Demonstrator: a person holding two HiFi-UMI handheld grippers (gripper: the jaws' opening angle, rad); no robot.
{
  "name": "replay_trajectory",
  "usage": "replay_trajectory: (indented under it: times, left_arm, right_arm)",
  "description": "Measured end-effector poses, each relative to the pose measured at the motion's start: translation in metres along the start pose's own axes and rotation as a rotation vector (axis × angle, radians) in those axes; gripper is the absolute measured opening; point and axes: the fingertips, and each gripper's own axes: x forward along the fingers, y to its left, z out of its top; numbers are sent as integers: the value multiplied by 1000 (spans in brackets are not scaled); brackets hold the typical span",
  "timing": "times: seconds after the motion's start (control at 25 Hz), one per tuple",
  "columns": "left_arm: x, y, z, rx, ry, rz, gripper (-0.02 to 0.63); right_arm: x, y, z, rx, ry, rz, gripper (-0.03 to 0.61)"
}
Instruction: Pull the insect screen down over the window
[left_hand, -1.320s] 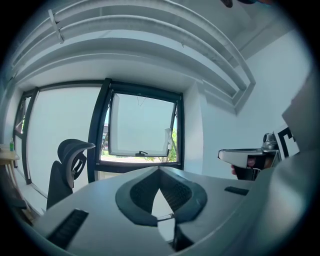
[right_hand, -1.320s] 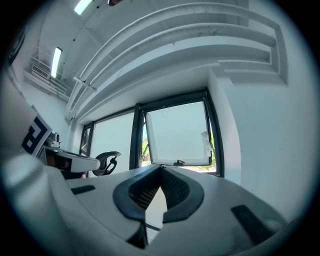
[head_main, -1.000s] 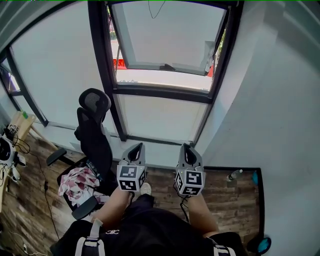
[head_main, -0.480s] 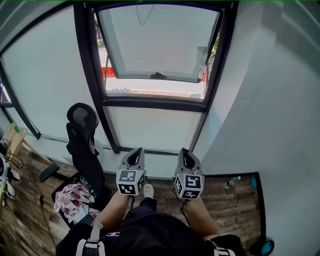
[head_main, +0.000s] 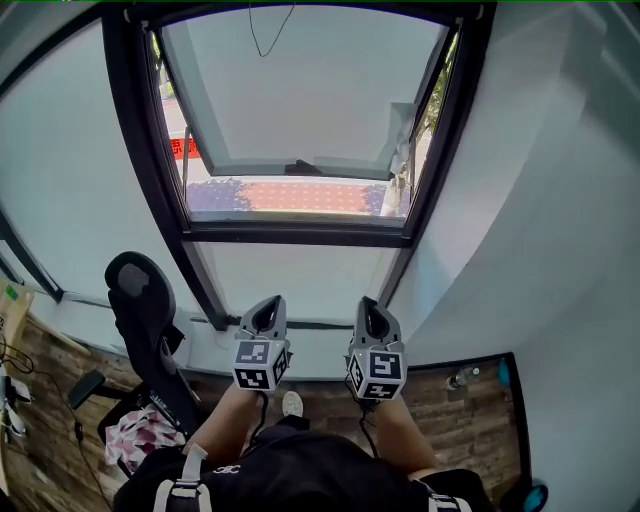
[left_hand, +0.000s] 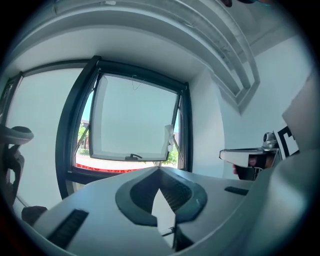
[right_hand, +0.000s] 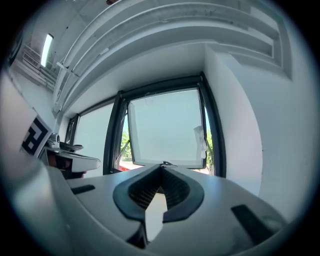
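An office, going by the mesh swivel chair (head_main: 146, 330) beside tall windows (head_main: 300, 110).

Head view from above; both gripper views level, toward shared window (head_main: 300, 130).

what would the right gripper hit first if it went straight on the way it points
Likely the open window sash, near its lower edge; the way there looks free, though depth is unclear.
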Motion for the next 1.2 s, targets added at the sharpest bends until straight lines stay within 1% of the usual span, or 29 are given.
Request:
replay_trajectory:
  times: [0.24, 0.48, 0.6, 0.72, 0.88, 1.04, 1.2]
  left_arm:
    - [67, 39, 16, -15, 2, -21, 3]
    - [131, 73, 28, 14, 1, -38, 3]
    - [163, 90, 36, 21, -5, -38, 3]
    - [190, 102, 44, 30, -14, -43, 3]
    - [217, 116, 48, 23, -13, -37, 3]
    - [236, 118, 47, 9, -6, -26, 3]
    - [252, 114, 46, 5, 5, -8, 3]
  right_arm:
    - [74, -13, 14, -17, -18, -25, 5]
    - [144, -23, 18, -14, -41, -49, 5]
    - [178, -26, 19, -14, -47, -47, 6]
    - [208, -28, 18, -19, -44, -27, 6]
    - [236, -33, 23, -43, -50, -9, 6]
    - [252, -45, 25, -59, -43, 5, 6]
    - [261, -61, 28, -39, -35, 29, 6]
